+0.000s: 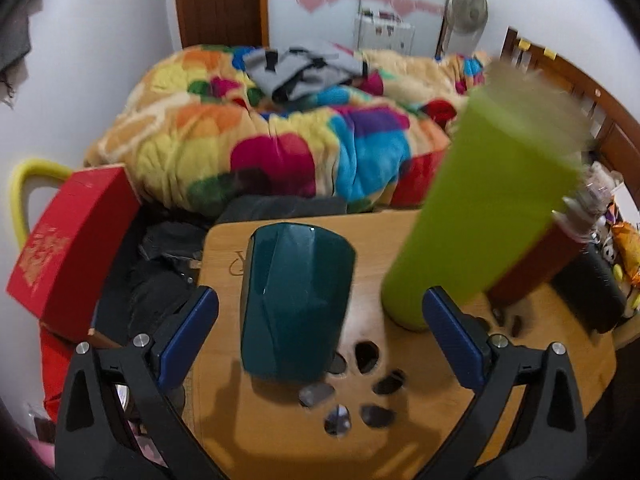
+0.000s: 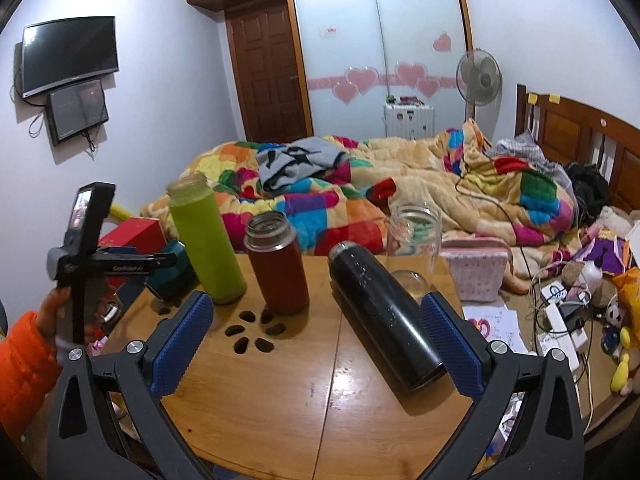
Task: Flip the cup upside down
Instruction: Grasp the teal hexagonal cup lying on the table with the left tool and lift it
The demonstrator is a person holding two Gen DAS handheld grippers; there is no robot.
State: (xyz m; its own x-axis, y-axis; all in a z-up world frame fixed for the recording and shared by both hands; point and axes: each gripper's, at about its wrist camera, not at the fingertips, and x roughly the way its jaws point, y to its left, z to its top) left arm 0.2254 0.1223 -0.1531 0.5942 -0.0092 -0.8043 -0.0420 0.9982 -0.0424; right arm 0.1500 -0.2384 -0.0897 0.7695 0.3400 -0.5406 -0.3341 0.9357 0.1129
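On the wooden tabletop (image 1: pixel 400 452) a dark teal cup (image 1: pixel 296 304) stands mouth down, its closed base uppermost, near the far left edge. The left hand-held gripper (image 1: pixel 320 340) is spread wide with the cup between its blue pads (image 1: pixel 188 336), neither pad touching it; the cup sits closer to the left pad. Just right of the cup a tall lime-green bottle (image 1: pixel 480 216) stands upright, blurred at its top, with a brown flask (image 1: pixel 532 268) partly hidden behind it. A cluster of oval holes (image 1: pixel 360 392) is cut through the wood near the cup's base. From the right wrist view, the right hand-held gripper (image 2: pixel 316 344) is also wide apart and holds nothing. Between its fingers a black flask (image 2: pixel 384 316) leans tilted, its top toward the far side. The green bottle (image 2: pixel 206 240) and brown flask (image 2: pixel 278 264) stand open-topped beyond it, and a clear glass jar (image 2: pixel 414 240) stands at the far edge. The teal cup (image 2: pixel 176 276) shows only partly, behind the left tool. A bed with a colourful blanket (image 2: pixel 360 200) lies behind.
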